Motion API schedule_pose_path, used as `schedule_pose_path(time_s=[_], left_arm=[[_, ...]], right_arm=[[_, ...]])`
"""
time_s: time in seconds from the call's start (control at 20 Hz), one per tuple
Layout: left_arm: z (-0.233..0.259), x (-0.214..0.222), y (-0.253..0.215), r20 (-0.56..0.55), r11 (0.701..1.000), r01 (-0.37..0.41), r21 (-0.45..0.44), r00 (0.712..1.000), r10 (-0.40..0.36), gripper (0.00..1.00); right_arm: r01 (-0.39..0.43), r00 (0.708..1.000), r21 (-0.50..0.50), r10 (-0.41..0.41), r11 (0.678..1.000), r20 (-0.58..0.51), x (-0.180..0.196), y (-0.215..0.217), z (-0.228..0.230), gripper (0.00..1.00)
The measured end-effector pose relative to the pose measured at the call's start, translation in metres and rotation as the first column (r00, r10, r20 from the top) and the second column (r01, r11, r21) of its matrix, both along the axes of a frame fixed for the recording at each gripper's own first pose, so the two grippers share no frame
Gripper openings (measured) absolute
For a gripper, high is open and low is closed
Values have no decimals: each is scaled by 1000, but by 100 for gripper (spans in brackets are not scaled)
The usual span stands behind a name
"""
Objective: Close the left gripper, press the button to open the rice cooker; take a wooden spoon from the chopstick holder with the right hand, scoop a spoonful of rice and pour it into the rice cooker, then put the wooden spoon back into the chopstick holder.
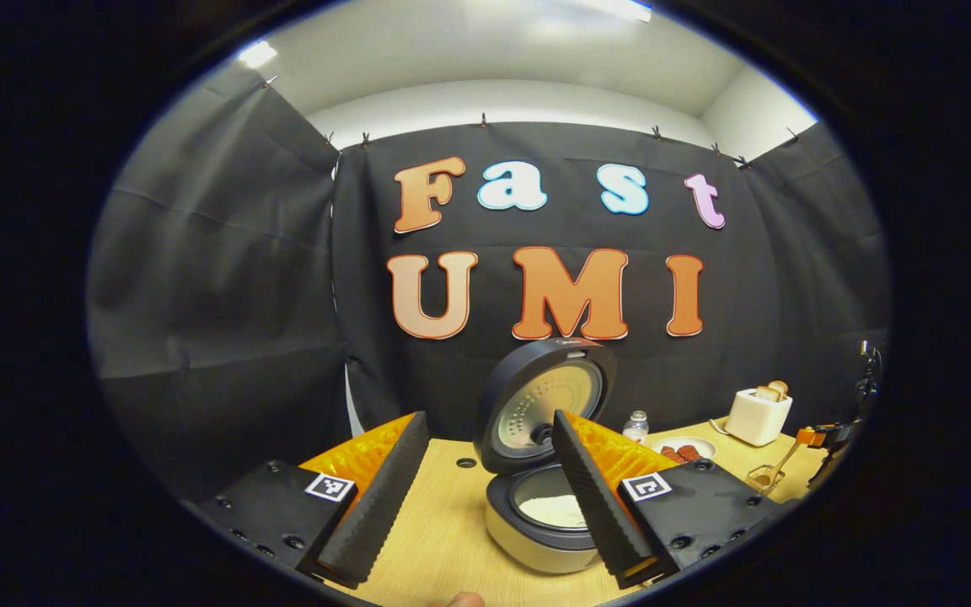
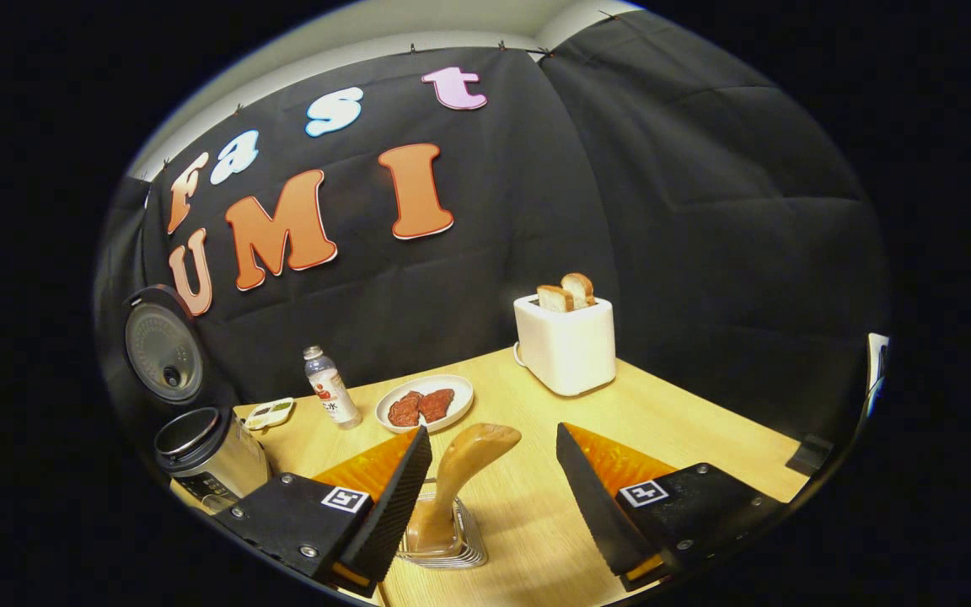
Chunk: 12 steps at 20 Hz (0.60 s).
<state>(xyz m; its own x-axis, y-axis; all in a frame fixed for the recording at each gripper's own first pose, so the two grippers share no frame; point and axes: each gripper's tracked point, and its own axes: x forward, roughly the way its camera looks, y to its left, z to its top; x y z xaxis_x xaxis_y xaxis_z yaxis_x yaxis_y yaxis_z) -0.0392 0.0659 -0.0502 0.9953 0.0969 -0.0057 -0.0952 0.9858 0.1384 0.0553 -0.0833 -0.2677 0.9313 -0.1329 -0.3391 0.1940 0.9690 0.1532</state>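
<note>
Spoon standing in its holder, cooker lid already up

Rice cooker [image 1: 546, 506] is sitting just ahead of the left gripper [image 1: 485, 493], partly behind its right finger, with the lid [image 1: 546, 403] tipped back and pale contents showing in the pot. The left gripper's fingers are standing wide apart and gripping nothing, so the button press looks finished. The right gripper [image 2: 490, 497] is also spread wide and holding nothing, and the wooden spoon [image 2: 460, 472] is rising between its fingers, closer to the left one, touching neither. The spoon is leaning in the wire chopstick holder [image 2: 443, 539], low before that gripper, which is keeping it upright and easy to pinch. The toaster [image 2: 565, 341] and plate [image 2: 424, 402] are sitting farther ahead on the table [image 2: 671, 421].
</note>
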Motion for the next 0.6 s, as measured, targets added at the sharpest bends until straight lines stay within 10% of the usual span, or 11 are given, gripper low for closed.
schedule_pose_path(time_s=[0.25,0.6], left_arm=[[-14,1,20,-12,999,-39,1,999,39,99],[-18,1,24,-14,999,-48,25,999,48,98]], right_arm=[[11,1000,53,-10,999,-17,5,11,-3,58],[-76,997,274,73,959,22,9,44,14,39]])
